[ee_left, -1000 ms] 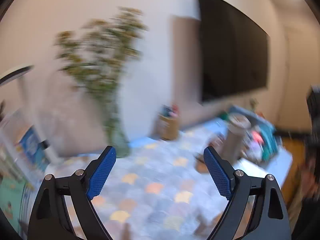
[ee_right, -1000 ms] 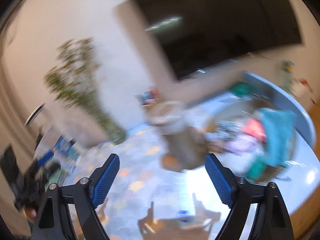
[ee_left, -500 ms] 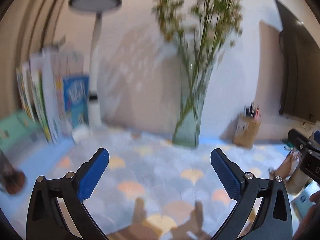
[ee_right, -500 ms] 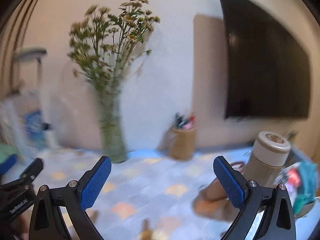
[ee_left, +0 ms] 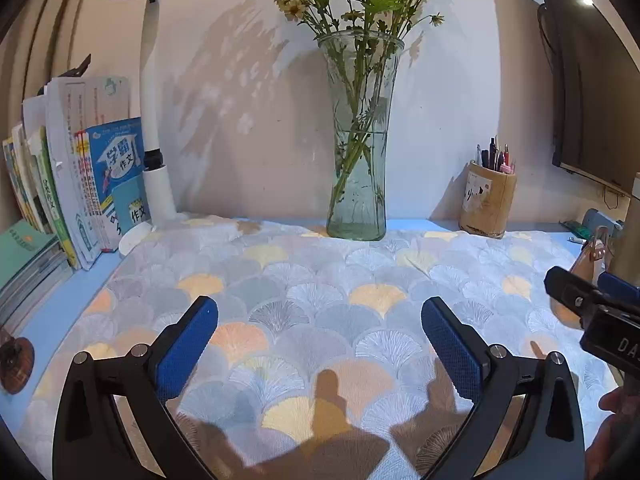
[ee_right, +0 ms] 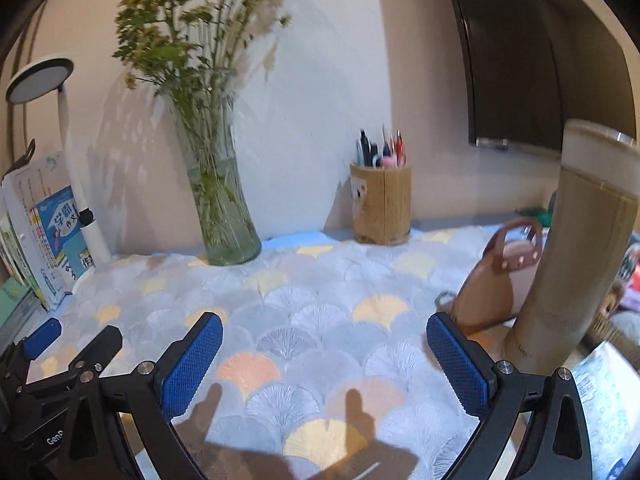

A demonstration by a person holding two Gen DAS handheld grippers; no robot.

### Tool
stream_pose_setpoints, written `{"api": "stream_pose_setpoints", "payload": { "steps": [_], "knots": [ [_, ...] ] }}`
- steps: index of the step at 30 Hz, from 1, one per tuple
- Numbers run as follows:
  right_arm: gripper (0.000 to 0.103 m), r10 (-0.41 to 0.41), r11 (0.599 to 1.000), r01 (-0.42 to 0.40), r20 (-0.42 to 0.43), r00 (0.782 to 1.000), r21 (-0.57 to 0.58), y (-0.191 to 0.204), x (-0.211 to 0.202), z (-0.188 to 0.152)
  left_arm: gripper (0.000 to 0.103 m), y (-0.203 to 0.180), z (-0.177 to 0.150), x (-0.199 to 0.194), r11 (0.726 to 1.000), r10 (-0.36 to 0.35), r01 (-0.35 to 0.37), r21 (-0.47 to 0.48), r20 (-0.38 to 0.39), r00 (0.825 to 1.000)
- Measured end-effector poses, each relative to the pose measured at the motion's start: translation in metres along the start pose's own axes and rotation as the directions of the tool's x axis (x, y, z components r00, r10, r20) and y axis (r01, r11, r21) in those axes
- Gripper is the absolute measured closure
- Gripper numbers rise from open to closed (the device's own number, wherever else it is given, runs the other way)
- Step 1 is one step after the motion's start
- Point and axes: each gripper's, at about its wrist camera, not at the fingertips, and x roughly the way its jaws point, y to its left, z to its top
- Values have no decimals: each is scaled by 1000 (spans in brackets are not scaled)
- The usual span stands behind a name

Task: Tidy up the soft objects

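This is a home, prob. a study desk in a living rm or bedroom. Desk has a soft cloth (ee_left: pixel 320 280) w/ fan shapes on it. School books (ee_left: pixel 80 184) stand at the left, next to a white desk lamp (ee_left: pixel 154 120). A glass vase (ee_left: pixel 358 160) w/ flowers sits by the wall, a pen cup (ee_left: pixel 486 204) near it. A big dark TV (ee_right: pixel 540 60) hangs on the wall.

We are seeing warm light throwing flower shadows (ee_left: pixel 240 92) on the wall; the flowers (ee_right: pixel 192 20) are blurring, edges bending.
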Motion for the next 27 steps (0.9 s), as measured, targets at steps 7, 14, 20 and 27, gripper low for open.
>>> {"api": "stream_pose_setpoints", "payload": {
  "steps": [7, 14, 20, 27],
  "knots": [
    [1, -7, 1000, 7, -37, 999, -13, 2, 6, -3, 1, -4, 0, 0, 1000, -2, 1, 25, 5, 1000],
    [1, -5, 1000, 4, -67, 998, -16, 1, 13, -5, 1, -5, 0, 5, 998, -33, 34, 44, -24, 999],
    [1, -4, 1000, 2, -94, 996, -27, 3, 19, -7, 1, -4, 0, 7, 999, -39, 40, 36, -38, 998],
    [1, -10, 999, 5, -108, 994, -49, 7, 22, -8, 1, -5, -1, 8, 999, -33, 34, 31, -50, 998]
  ]
}}
